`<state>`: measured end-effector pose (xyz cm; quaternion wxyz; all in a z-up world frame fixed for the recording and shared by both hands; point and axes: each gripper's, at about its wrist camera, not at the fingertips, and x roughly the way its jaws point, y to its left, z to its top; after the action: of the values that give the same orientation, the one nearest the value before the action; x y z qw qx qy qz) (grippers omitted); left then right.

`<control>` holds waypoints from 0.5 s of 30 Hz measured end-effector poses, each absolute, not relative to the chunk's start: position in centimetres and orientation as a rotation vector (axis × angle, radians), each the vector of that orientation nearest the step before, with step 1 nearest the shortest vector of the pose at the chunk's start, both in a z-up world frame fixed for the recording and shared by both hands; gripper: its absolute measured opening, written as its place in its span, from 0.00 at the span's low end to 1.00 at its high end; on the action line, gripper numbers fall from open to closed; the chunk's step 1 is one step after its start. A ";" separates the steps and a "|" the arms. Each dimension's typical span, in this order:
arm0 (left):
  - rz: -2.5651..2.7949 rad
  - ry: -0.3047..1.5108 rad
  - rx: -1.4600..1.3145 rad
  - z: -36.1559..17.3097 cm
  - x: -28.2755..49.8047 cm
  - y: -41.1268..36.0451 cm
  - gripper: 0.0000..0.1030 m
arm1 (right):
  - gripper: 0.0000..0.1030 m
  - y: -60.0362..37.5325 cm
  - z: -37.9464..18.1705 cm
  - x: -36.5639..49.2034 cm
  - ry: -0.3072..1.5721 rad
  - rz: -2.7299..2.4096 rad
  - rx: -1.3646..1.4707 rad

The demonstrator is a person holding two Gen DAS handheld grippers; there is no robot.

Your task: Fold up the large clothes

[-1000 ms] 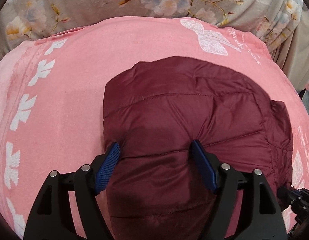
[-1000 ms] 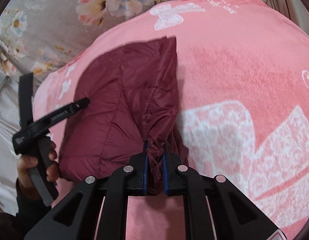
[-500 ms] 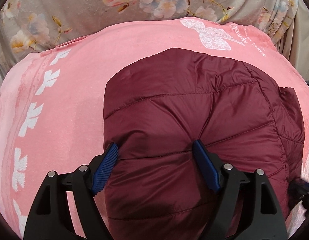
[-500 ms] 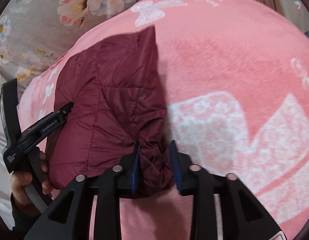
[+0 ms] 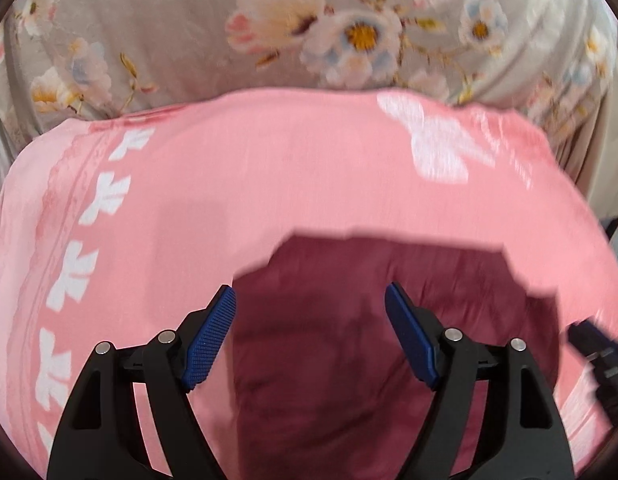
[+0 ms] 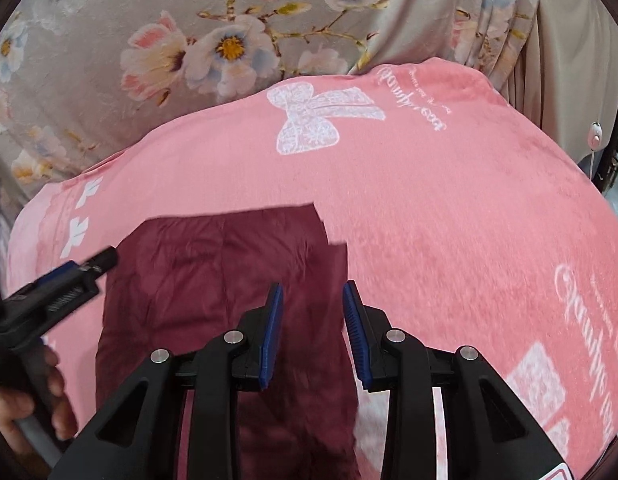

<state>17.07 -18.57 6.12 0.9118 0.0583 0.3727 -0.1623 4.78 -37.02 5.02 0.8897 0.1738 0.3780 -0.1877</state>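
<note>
A dark maroon quilted jacket (image 5: 389,320) lies folded into a compact block on the pink blanket (image 5: 249,184). My left gripper (image 5: 309,336) is open and empty, its blue pads (image 5: 209,340) hovering above the jacket's near left part. In the right wrist view the jacket (image 6: 213,280) lies low and left, and my right gripper (image 6: 313,336) is open and empty over its right edge. The left gripper (image 6: 49,300) also shows there at the left, held by a hand.
The pink blanket (image 6: 449,220) with white bow prints covers the bed. A grey floral sheet (image 5: 269,32) lies beyond it at the back. Beige curtains (image 6: 569,60) hang at the far right, by the bed's right edge.
My right gripper has opened and let go of the jacket's edge. Both grippers have pulled back and up, so the jacket sits lower and smaller in both views.
</note>
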 end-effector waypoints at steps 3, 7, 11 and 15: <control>-0.309 0.758 0.130 6.3 18.8 -19.8 0.74 | 0.31 -37.6 3.2 7.4 0.823 -0.395 0.388; -0.296 0.834 0.162 3.1 20.9 -21.5 0.74 | 0.31 -38.1 0.4 8.7 0.864 -0.394 0.412; -0.289 0.856 0.173 0.5 21.3 -22.1 0.75 | 0.31 -38.6 -1.5 8.9 0.860 -0.369 0.439; -0.279 0.834 0.177 -0.5 21.5 -22.2 0.82 | 0.32 -39.0 -2.8 9.2 0.845 -0.346 0.469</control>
<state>21.51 -22.25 -0.48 0.9011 0.0854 0.4031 -0.1349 9.16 -38.96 -2.84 0.8712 0.2244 0.4040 -0.1656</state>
